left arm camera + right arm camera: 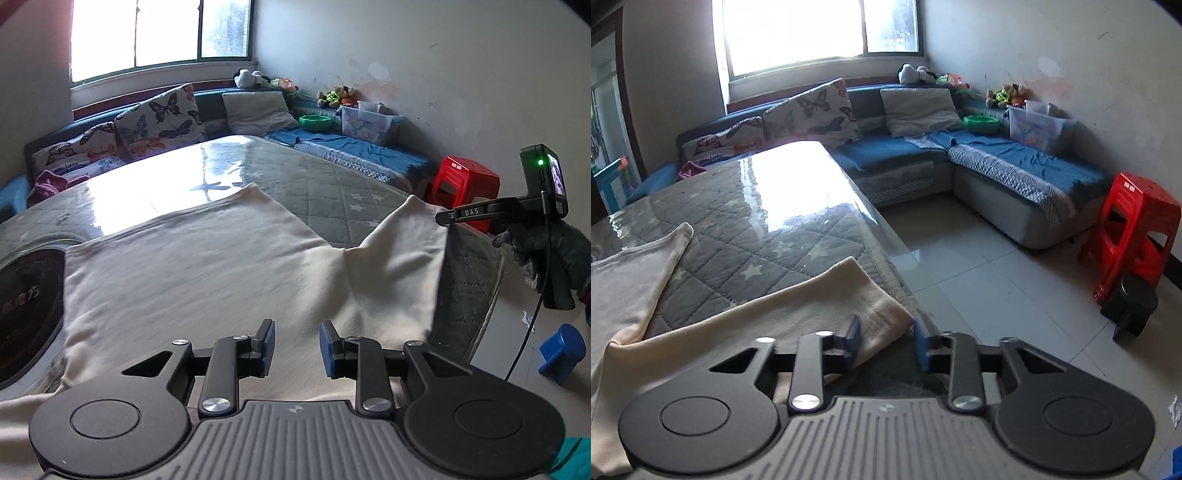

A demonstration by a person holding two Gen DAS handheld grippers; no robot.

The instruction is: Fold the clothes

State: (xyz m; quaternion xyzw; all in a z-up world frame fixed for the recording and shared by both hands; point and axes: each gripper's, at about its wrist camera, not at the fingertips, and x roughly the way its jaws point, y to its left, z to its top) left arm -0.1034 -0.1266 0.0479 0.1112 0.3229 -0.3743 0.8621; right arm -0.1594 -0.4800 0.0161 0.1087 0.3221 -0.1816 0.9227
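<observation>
A cream-white garment lies spread on the quilted, glass-topped table. My left gripper is open and empty, hovering over the garment's near middle. My right gripper is open at the table's right edge, its jaws on either side of the corner of the garment's right part, not closed on it. The right gripper also shows in the left wrist view at the right part's far corner. The garment's other part lies to the left.
A blue corner sofa with butterfly cushions stands behind the table. A red plastic stool and a black bin stand on the tiled floor at right. A black hob is set in the table at left. A blue object lies on the floor.
</observation>
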